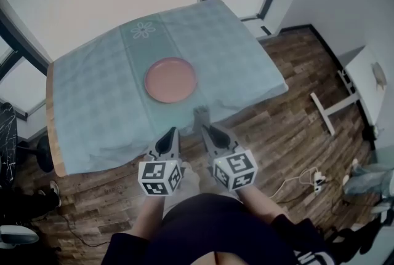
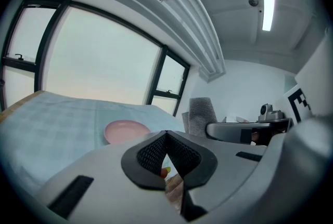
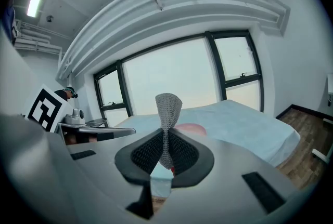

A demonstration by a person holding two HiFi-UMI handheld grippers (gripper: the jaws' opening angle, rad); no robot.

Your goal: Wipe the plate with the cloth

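A pink round plate (image 1: 170,79) lies in the middle of the table, on the pale blue tablecloth (image 1: 92,104); it shows small in the left gripper view as the plate (image 2: 126,130) and peeks out behind the cloth in the right gripper view as the plate (image 3: 190,128). My right gripper (image 1: 204,128) is shut on a grey knitted cloth (image 3: 168,108), which stands up from its jaws; in the head view the cloth (image 1: 201,115) hangs over the table's near edge. My left gripper (image 1: 172,132) is shut with nothing in it, just short of that edge.
The table's wooden edge (image 1: 54,134) shows at the left. Large windows (image 2: 93,62) stand behind the table. A white stand (image 1: 335,107) and cables (image 1: 301,179) lie on the wooden floor at the right. Dark items (image 1: 18,196) crowd the lower left.
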